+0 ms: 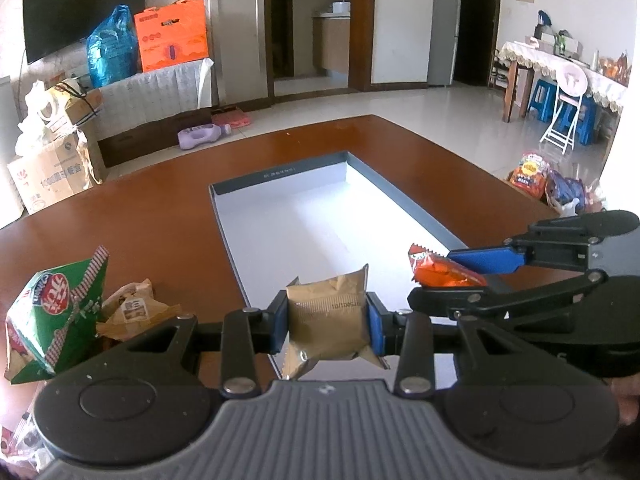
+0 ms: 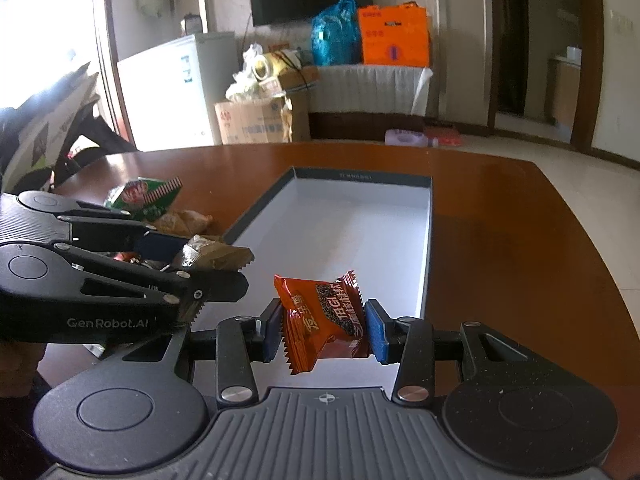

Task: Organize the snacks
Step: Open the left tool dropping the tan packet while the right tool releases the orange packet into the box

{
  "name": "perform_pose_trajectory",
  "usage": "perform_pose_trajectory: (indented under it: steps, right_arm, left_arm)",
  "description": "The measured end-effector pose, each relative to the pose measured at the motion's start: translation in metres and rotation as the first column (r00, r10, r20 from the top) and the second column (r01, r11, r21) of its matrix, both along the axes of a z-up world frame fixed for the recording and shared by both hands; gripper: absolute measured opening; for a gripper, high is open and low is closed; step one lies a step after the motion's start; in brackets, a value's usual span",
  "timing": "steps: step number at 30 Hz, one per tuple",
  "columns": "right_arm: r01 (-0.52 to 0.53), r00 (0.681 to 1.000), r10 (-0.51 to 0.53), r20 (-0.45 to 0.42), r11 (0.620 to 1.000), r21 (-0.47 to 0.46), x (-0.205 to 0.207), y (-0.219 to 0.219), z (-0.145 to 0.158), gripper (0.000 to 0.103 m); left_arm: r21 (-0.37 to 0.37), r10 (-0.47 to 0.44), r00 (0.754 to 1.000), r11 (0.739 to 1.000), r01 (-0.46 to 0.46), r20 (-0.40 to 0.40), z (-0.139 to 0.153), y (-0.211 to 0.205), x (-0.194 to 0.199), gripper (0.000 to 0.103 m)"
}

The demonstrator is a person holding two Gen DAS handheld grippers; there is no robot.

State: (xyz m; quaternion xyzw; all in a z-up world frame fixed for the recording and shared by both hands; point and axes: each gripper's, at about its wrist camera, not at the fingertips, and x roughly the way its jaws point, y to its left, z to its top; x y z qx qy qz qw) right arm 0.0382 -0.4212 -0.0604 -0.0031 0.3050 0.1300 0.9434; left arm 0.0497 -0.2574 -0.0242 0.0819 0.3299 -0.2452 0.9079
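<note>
- The left gripper [image 1: 327,318] pinches a tan packet [image 1: 330,312]; the right gripper [image 2: 325,330] pinches an orange packet [image 2: 324,320]. Both hang over the near end of the box [image 1: 280,178].
- Step in hand, by my judgement: carrying snacks in. Next: lower, then let go inside.
- The green bag [image 1: 56,312] waits on the table [image 1: 160,192]; snacks behind it are partly hidden.

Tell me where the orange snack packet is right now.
The orange snack packet is clamped in the right gripper, held above the near end of the open box; in the left wrist view it sits right of the tan packet.
</note>
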Motion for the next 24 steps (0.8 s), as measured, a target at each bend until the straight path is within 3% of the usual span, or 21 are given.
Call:
perform_pose_trajectory:
  steps: [16, 24]
  right_arm:
    - [0.023, 0.999, -0.025, -0.036, 0.998, -0.060, 0.008, -0.003, -0.016, 0.044]
    - [0.021, 0.999, -0.023, -0.033, 0.998, -0.059, 0.007, -0.004, -0.013, 0.050]
  left_arm:
    - [0.031, -0.011, 0.999, 0.999, 0.012, -0.049, -0.012, -0.014, 0.025, 0.037]
    - [0.025, -0.007, 0.998, 1.000, 0.008, -0.066, -0.015, -0.014, 0.029, 0.038]
